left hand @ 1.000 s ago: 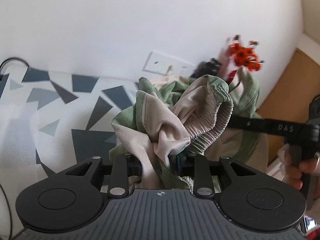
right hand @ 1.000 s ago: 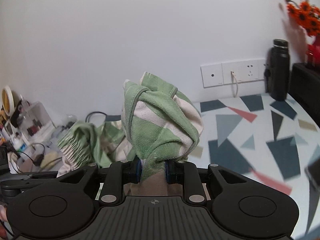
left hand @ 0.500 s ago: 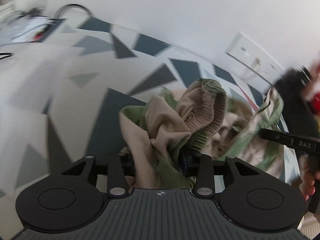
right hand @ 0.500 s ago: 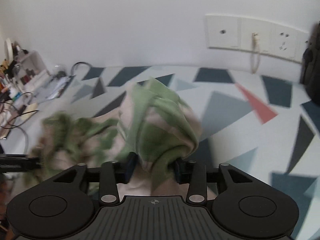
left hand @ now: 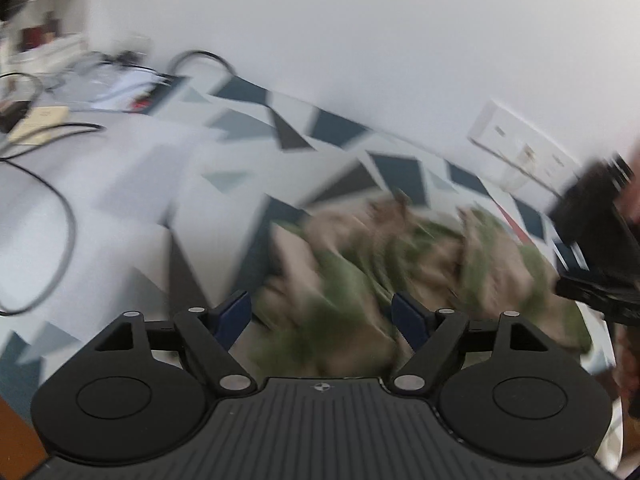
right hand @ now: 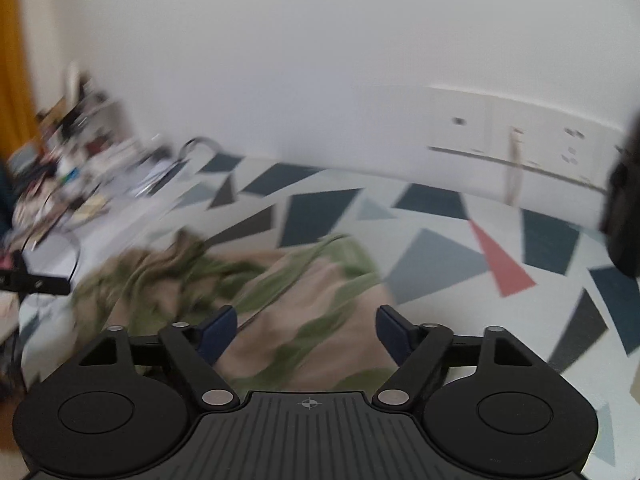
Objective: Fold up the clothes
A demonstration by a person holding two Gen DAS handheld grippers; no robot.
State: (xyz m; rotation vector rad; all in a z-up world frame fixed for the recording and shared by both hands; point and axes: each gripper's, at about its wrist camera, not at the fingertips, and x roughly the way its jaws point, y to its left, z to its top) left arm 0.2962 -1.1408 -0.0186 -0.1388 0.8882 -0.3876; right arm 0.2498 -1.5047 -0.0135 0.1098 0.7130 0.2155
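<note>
A green and beige striped garment point(left hand: 404, 268) lies crumpled on the patterned tabletop point(left hand: 168, 184), blurred by motion. My left gripper point(left hand: 322, 312) is open and empty just above its near edge. In the right wrist view the same garment point(right hand: 280, 300) lies spread on the table, and my right gripper point(right hand: 306, 326) is open and empty over it. The right gripper's black body point(left hand: 596, 240) shows at the right edge of the left wrist view. The left gripper's tip point(right hand: 36, 282) shows at the left edge of the right wrist view.
Wall sockets point(right hand: 516, 136) sit on the white wall behind the table. Cables point(left hand: 52, 208) and cluttered small items point(right hand: 76, 168) lie at the table's left end. A dark bottle point(right hand: 624, 208) stands at the right edge.
Both grippers have opened and let go of the garment, which dropped from held-up bunches onto the table. Both cameras tilted down and swung, blurring the views.
</note>
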